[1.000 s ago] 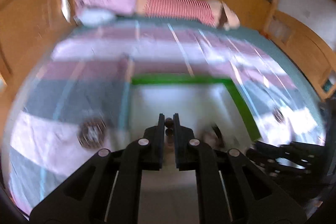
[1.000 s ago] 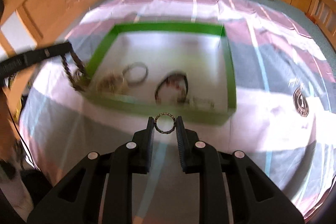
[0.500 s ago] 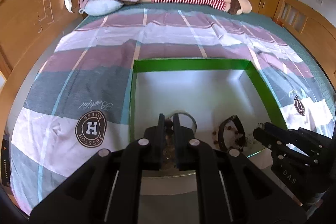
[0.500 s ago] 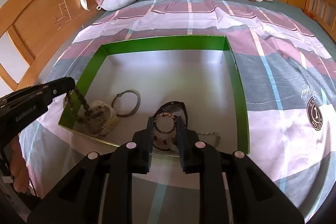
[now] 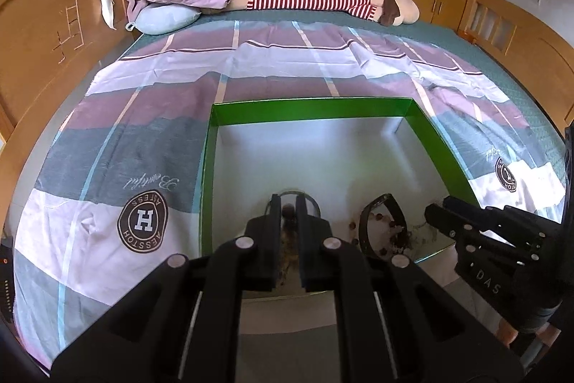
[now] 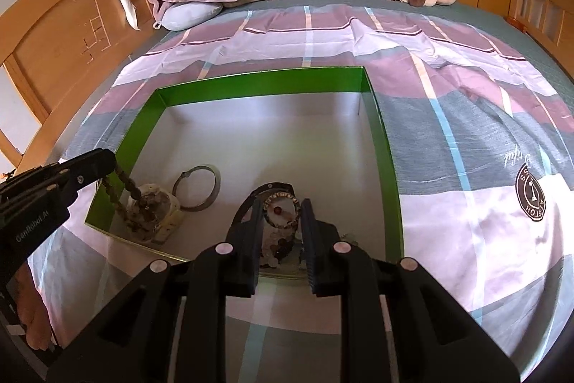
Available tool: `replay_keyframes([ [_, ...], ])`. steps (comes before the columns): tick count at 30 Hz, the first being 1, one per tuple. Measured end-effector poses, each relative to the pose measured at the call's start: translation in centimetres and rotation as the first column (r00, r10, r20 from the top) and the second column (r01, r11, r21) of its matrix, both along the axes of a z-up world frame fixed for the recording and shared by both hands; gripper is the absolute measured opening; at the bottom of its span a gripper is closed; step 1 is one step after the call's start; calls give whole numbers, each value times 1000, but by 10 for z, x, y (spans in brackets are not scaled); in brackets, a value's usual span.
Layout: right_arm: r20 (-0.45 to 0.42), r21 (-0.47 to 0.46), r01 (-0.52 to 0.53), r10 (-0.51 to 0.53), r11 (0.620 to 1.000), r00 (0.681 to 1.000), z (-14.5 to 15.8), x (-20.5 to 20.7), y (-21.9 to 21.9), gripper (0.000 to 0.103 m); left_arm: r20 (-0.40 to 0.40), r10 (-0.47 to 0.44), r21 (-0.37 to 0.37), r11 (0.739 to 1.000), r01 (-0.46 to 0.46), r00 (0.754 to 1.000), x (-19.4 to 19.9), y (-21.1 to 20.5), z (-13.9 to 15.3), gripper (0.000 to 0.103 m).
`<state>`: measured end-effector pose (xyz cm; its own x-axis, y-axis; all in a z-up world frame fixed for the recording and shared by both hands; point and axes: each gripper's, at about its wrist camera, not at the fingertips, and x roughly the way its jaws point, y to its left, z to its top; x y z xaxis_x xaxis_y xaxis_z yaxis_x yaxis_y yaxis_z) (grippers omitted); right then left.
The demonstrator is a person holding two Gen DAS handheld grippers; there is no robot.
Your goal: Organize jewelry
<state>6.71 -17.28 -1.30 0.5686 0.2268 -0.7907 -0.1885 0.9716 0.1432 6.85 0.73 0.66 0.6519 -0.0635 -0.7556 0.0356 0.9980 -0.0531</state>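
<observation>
left gripper (image 5: 288, 211): fingers squeezing a bead string (image 6: 123, 191)
right gripper (image 6: 281, 209): fingers holding a ring bracelet (image 6: 281, 207)
box (image 6: 389, 164): some jewelry lying inside, two pieces waiting to drop

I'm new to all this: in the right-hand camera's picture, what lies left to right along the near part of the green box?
Left gripper dangling a dark bead strand → silver bangle → beaded ring held in the right gripper.

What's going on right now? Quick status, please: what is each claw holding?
Left gripper shut on dark bead string, dangling over green box. Right gripper shut on small beaded ring, above box's near edge. Bangle and watch lie inside; nothing blocking.
</observation>
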Motion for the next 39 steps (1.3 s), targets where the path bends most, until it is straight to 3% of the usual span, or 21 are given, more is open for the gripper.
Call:
replay_keyframes([
  [1, -1, -2, 1, -1, 1000, 1000, 0, 0, 1, 25, 4, 6, 2, 1000, -6, 1000, -1, 0, 1, 18],
  [2, 2, -3, 6, -6, 1000, 1000, 0, 0, 0, 30, 10, 15, 4, 1000, -15, 1000, -2, 2, 3, 40],
  [4, 17, 9, 17, -17, 1000, 1000, 2, -1, -2, 61, 35, 28, 4, 1000, -28, 999, -5, 3, 7, 66],
  [8, 106, 14, 56, -57, 998, 993, 15, -11, -8, 80, 67, 43, -5, 999, -43, 997, -17, 5, 22, 92],
  [10, 153, 14, 82, -83, 997, 985, 20, -18, -12, 93, 51, 59, -21, 998, -58, 997, -25, 7, 23, 99],
  [13, 179, 4, 112, -111, 994, 978, 23, -26, -14, 102, -11, 86, -24, 996, -87, 996, -33, 11, 19, 101],
  [18, 246, -75, 137, -114, 988, 963, 30, -33, -9, 102, -94, 87, -89, 992, -95, 992, -32, 25, 13, 101],
  [23, 233, -89, 121, -98, 989, 968, 26, -33, -5, 102, -146, 106, -166, 978, -130, 984, -28, 38, 5, 101],
  [31, 214, -66, 126, -110, 990, 971, 23, -32, -7, 102, -108, 90, -87, 991, -99, 990, -30, 24, 10, 101],
  [39, 209, -60, 120, -105, 991, 972, 22, -31, -7, 102, -108, 76, -62, 995, -83, 991, -30, 18, 8, 101],
])
